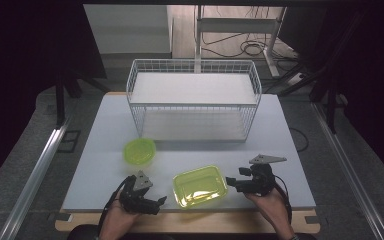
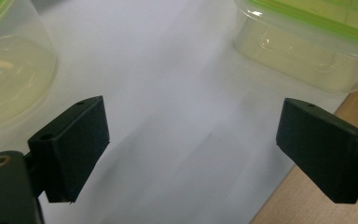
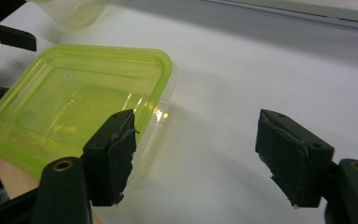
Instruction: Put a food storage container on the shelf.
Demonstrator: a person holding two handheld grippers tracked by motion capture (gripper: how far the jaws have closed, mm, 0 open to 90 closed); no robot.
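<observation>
A rectangular yellow-green container [image 1: 200, 186] sits near the table's front edge, between both grippers. My left gripper [image 1: 161, 201] lies just left of it, jaws open with nothing between them [image 2: 191, 140]; the container [image 2: 307, 51] shows at the upper right of the left gripper view. My right gripper [image 1: 228, 182] is just right of the container, and it is open too [image 3: 196, 149]. In the right gripper view the container [image 3: 74, 102] lies left of the gap, its near corner behind one jaw. A round green bowl [image 1: 140, 151] stands farther back on the left.
A white wire basket [image 1: 194, 100] with a flat shelf stands at the back of the white table [image 1: 105, 165]. The round bowl [image 2: 9, 70] is close to the left gripper's far side. A wooden strip runs along the table's front edge.
</observation>
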